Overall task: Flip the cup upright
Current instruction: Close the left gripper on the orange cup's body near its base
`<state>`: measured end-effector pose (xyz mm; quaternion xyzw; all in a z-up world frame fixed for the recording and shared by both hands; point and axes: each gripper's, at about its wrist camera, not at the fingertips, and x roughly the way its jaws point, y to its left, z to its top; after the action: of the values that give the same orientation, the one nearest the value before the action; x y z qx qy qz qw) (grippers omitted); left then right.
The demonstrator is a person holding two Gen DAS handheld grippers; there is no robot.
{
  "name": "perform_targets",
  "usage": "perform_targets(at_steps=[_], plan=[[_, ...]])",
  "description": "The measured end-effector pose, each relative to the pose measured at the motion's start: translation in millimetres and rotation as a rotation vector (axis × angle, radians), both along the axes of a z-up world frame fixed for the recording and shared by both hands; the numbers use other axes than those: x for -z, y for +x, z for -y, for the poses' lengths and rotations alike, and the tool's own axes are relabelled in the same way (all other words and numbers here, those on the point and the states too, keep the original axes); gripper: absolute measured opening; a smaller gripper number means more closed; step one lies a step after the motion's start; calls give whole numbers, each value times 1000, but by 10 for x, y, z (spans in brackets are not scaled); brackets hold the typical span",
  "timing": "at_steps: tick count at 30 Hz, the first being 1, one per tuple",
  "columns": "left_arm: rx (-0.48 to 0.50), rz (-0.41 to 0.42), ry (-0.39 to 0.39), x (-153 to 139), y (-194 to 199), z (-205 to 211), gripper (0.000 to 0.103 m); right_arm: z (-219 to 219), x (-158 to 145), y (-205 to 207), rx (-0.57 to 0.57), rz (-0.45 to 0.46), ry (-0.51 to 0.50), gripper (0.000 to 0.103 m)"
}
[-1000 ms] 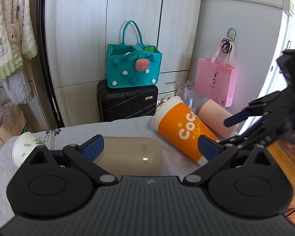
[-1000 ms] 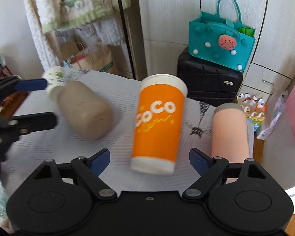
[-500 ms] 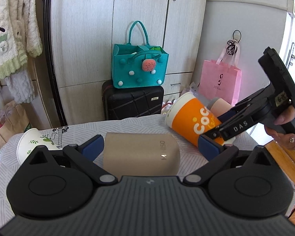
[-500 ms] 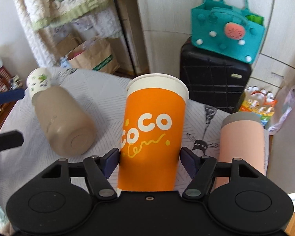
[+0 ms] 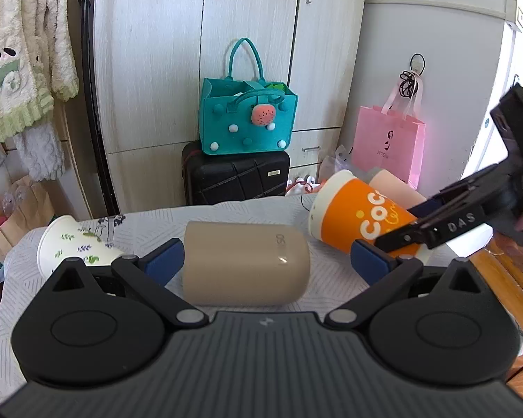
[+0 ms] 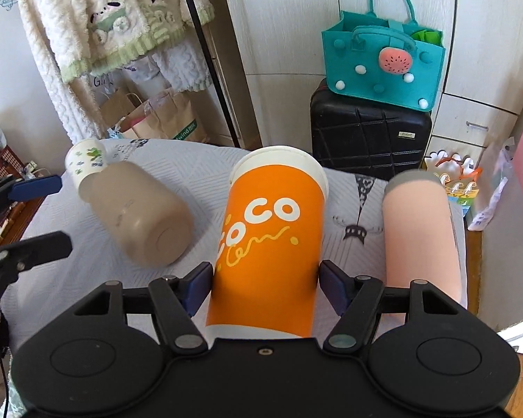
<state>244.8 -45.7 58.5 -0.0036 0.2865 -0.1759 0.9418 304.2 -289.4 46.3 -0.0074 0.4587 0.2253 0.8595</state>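
Pinching the tilted orange paper cup [image 6: 268, 254] near its base, the right gripper [image 6: 265, 287] may crush it or knock the pink tumbler [image 6: 420, 230] at three o'clock, while the left gripper [image 5: 266, 259] hangs spread.

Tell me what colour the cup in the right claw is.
Orange with white "CoCo" lettering and a white rim, the cup shows best in the right wrist view.

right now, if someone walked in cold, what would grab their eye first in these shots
The orange Coco paper cup stands out first: it lies tilted on the grey patterned tablecloth, clamped near its base between the right tongs. Beside it a beige tumbler lies on its side, in front of the open left tongs. Behind the table, a teal felt bag sits on a black suitcase.
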Motion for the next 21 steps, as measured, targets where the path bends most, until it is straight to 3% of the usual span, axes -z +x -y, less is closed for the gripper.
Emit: perform_targets(at_steps=[5, 10, 16, 21], plan=[[0, -4, -8, 18, -151, -19, 103, 34, 9, -314, 8, 22, 31, 72], [6, -46, -43, 93, -282, -81, 103, 97, 93, -632, 31, 33, 126, 72], [-3, -44, -27, 67, -444, -134, 103, 77, 132, -916, 39, 23, 228, 72], [-10, -36, -14, 25, -582, -205, 103, -10, 118, -1068, 27, 21, 250, 72]])
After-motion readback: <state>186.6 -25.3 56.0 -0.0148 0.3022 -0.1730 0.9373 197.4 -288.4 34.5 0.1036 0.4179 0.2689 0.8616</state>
